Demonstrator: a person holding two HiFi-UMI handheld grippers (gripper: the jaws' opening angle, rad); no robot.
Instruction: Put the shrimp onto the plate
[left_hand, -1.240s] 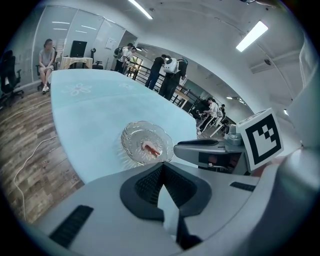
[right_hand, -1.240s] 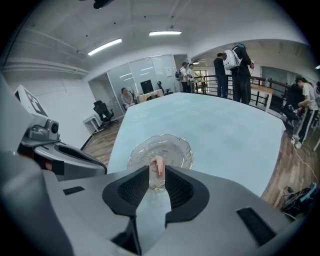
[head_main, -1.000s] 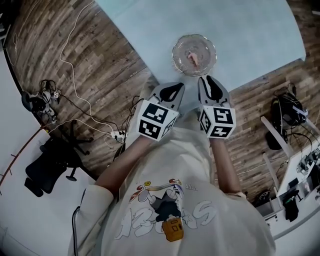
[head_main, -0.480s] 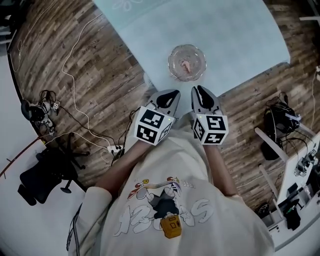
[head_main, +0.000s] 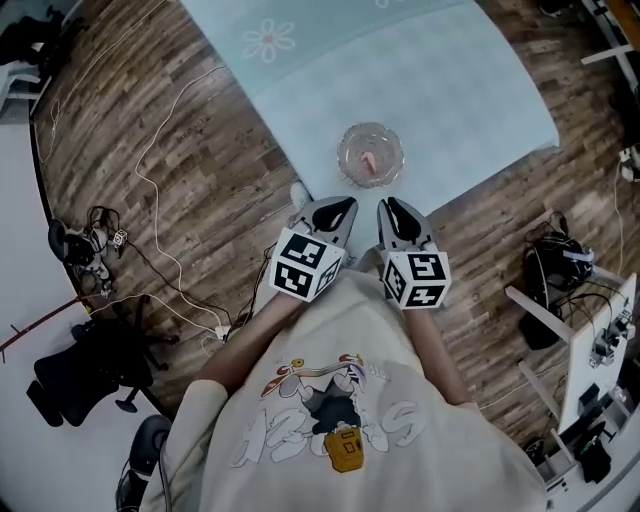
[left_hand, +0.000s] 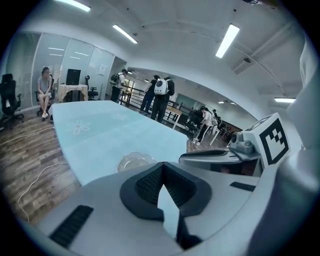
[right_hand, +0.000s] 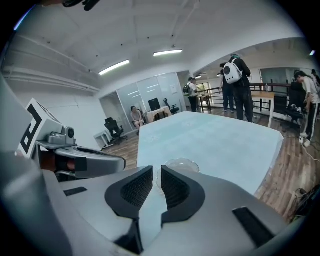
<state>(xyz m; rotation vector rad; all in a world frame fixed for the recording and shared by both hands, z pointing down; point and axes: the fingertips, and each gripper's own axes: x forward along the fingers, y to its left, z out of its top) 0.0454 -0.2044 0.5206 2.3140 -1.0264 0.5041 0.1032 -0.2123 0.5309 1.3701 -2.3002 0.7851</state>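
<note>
**At the table's near edge, shrimp on the plate and both grippers drawn back**

On the near corner of a pale blue-green table (head_main: 420, 70) printed with a white flower sits a small round clear glass plate (head_main: 371, 155). A pink shrimp (head_main: 368, 160) lies in the plate's middle.

Below the plate in the head view, the grey left gripper (head_main: 349, 202) and the grey right gripper (head_main: 389, 204) are held side by side, pointing at the plate but not touching it. They hang over the table's edge and the brown wooden plank floor (head_main: 180, 150), close to the person's cream printed T-shirt (head_main: 340, 400).

The left gripper's black ribbed pads meet at their tips, with nothing between them. The right gripper's pads are drawn together to a thin slit and also hold nothing.

A second ago the gripper tips lay just beside the plate's rim. Now a clear gap separates them from it, the plate looks smaller and farther off, and more of the table shows.
</note>
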